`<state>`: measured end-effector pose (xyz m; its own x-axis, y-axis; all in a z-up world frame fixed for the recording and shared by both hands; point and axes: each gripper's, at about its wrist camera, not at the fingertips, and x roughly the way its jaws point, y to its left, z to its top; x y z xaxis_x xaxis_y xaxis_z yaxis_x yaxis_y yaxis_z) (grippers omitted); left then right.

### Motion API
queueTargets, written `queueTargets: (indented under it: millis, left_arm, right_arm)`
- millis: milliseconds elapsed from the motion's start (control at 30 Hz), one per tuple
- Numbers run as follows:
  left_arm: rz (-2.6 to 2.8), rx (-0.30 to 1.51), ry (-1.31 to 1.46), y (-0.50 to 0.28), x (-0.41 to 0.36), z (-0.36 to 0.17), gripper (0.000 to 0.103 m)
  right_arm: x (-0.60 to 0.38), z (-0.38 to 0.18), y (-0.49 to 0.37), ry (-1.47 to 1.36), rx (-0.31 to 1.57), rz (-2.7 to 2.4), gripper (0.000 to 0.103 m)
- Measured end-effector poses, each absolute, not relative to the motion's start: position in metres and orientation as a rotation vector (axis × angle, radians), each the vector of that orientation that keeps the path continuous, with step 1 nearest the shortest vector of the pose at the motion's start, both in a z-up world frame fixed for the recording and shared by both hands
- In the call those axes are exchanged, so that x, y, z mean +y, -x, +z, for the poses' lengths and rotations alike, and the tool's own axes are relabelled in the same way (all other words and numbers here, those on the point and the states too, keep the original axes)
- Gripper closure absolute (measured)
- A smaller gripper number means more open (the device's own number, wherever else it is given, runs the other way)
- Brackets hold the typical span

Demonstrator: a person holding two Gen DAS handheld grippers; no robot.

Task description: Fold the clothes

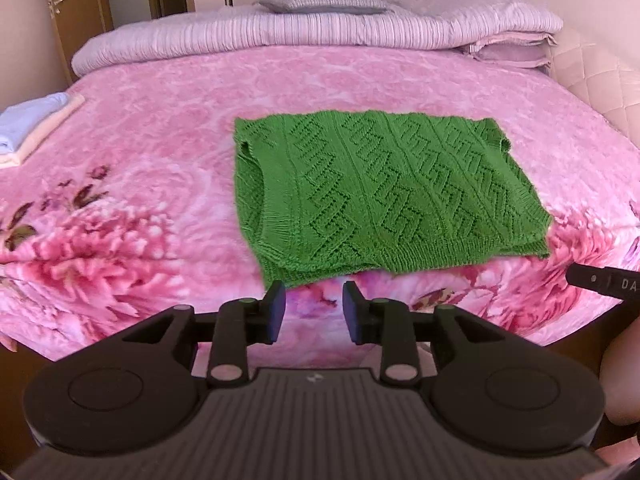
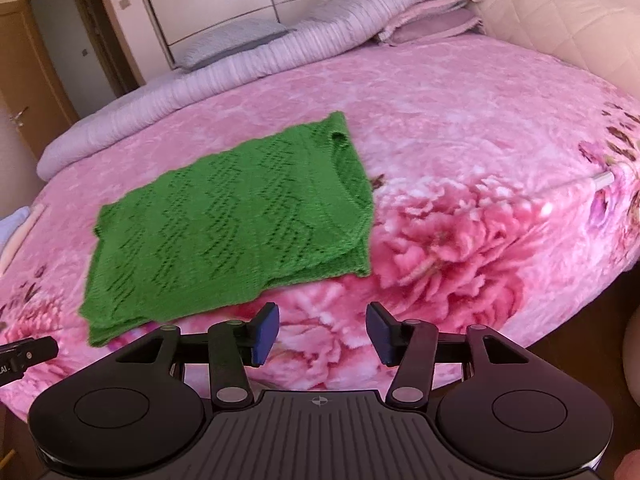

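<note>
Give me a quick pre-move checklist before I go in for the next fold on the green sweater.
1. Left gripper open and empty: ok.
2. Right gripper open and empty: ok.
3. Green sweater lying flat on the pink bedspread, already folded to a rectangle: ok.
4. Near hem within reach, just ahead of both grippers: ok.
5. Folded stack clear of the sweater: ok.
6. Underside layers aligned: cannot tell.

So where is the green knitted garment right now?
The green knitted garment lies folded flat on the pink floral blanket, just beyond both open grippers, with the folded laundry stack far off to its left.
</note>
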<state>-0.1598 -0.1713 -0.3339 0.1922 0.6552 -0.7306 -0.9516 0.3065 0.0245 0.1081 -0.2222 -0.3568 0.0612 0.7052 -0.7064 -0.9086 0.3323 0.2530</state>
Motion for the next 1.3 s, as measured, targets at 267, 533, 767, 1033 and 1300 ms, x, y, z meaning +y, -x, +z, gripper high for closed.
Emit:
queueTargets:
  millis: [267,533,767,1033,1300]
  left_arm:
    - [1.203,0.708,0.468,0.167,-0.188,-0.324,0.074]
    - [1.183,0.712,0.466,0.165,-0.191,-0.325,0.074]
    - [1.106,0.675,0.535,0.167,-0.179,-0.337,0.072]
    - [1.029,0.625,0.58,0.169,-0.146,-0.354,0.072]
    - [0.984,0.573,0.625,0.165,-0.09,-0.375,0.093]
  right_arm:
    - [-0.234,-0.349,-0.099,0.275,0.842,1.269,0.051]
    - [-0.241,-0.347,-0.101,0.266,0.842,1.247,0.05]
    - [-0.24,-0.359,-0.118,0.209,0.909,1.246,0.05]
    - [-0.218,-0.393,-0.173,-0.077,1.099,1.256,0.05]
    - [-0.183,-0.43,-0.226,-0.377,1.23,1.209,0.051]
